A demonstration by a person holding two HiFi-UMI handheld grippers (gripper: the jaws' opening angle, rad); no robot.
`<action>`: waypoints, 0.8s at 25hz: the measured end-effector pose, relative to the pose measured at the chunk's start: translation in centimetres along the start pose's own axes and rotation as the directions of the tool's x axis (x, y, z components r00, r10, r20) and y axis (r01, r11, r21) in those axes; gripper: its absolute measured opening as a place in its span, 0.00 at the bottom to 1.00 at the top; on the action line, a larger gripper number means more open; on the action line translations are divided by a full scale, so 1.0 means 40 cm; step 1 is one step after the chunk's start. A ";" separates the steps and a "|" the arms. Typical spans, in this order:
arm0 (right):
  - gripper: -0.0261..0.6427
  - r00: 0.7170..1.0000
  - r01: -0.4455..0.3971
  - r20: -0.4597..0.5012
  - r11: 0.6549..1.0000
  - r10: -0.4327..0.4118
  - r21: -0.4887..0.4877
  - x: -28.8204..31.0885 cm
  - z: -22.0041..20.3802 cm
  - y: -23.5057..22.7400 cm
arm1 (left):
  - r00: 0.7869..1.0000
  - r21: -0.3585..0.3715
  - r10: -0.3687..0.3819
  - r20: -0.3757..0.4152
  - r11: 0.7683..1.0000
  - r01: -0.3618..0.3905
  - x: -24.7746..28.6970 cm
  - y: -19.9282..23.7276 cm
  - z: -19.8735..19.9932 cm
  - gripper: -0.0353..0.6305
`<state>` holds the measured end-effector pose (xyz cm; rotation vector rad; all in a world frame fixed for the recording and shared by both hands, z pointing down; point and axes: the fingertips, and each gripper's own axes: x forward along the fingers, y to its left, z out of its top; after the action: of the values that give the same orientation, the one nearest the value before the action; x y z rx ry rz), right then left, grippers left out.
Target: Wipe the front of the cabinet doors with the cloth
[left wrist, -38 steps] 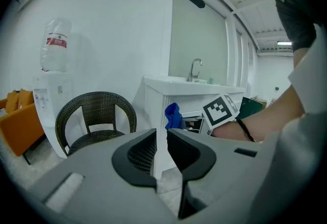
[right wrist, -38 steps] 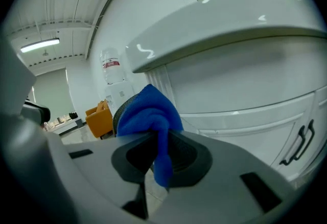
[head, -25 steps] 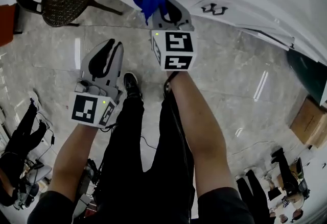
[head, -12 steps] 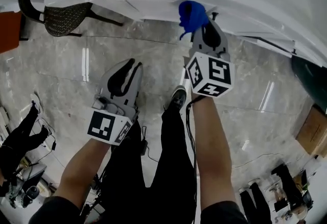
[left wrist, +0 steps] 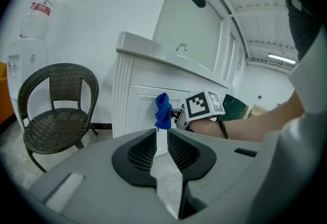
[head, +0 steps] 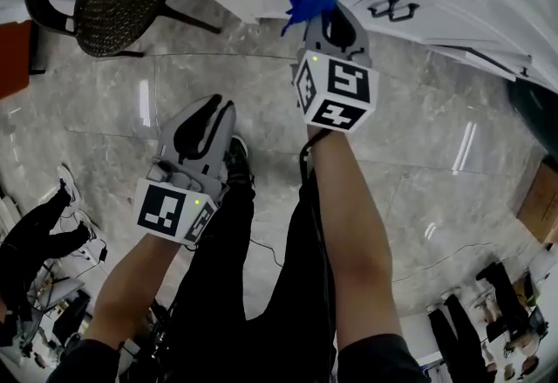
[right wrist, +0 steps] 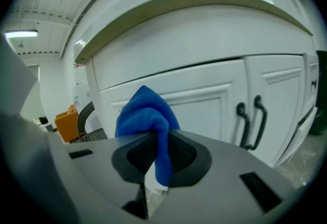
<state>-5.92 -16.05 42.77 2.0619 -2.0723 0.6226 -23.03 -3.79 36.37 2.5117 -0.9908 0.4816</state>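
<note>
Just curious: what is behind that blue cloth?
A white cabinet door, seen around the blue cloth pinched in the right claw. The patch of door directly behind the cloth is hidden.

The left gripper [head: 220, 102] and right gripper [head: 321, 13] are pale grey moulded shells with black ribbed fingers [left wrist: 140, 151]. Behind the fingers, each carries a white cube [head: 336, 89] printed with black square markers and showing a small green light. A black cable [head: 307, 154] trails behind the right cube. The person wears black trousers [head: 261, 285], a dark shoe [head: 237, 150] and dark short sleeves [head: 384, 359].
</note>
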 end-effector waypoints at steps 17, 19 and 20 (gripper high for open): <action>0.10 0.986 -0.162 -0.031 0.986 0.163 0.033 0.091 -0.070 0.231 | 0.998 -0.035 0.055 -0.022 0.998 -0.056 0.002 0.113 -0.072 0.15; 0.10 0.990 -0.134 -0.031 0.990 0.135 0.037 0.083 -0.073 0.160 | 0.998 -0.027 0.059 -0.024 0.998 -0.060 0.031 0.105 -0.075 0.15; 0.10 0.993 -0.113 -0.033 0.992 0.115 0.053 0.077 -0.077 0.118 | 0.998 -0.025 0.062 -0.026 0.998 -0.063 0.045 0.101 -0.075 0.15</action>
<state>-11.26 -17.82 45.89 1.9535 -2.1880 0.7325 -25.14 -6.09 40.70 2.4518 -1.0621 0.5138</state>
